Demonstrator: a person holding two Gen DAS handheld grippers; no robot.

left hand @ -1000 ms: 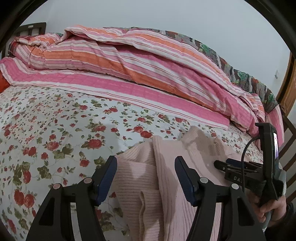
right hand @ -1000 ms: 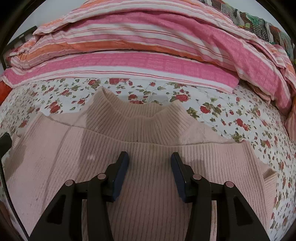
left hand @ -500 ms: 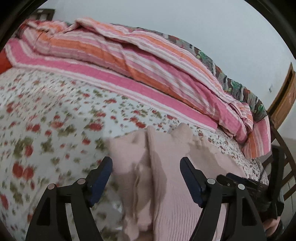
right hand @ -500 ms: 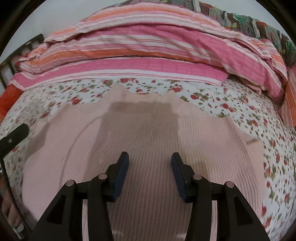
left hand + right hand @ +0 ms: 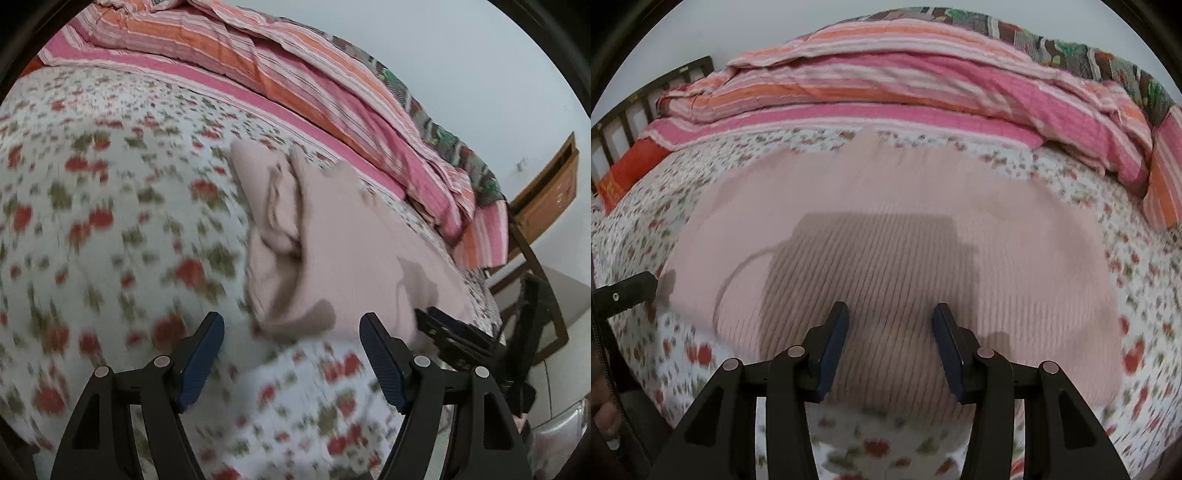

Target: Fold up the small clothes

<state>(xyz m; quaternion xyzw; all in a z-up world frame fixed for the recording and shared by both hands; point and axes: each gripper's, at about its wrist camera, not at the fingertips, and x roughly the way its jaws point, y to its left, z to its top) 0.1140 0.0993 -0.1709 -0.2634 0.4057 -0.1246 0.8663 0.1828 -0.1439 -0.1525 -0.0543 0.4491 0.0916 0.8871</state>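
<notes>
- Left wrist view: left gripper (image 5: 291, 354) has pulled back off the pink sweater (image 5: 332, 254); jaws have just been opening, spread, nothing between them.
- Sweater lies flat on the floral bedsheet (image 5: 110, 221), at 12 o'clock.
- Right gripper (image 5: 890, 343) half-spread, empty, also backed toward the hem (image 5: 886, 398) at 6 o'clock; next fold likely starts there.

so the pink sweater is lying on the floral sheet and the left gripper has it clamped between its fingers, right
Not quite. The pink sweater does lie on the floral sheet, but the left gripper is open and holds nothing; the left wrist view shows only sheet between its fingers.
</notes>
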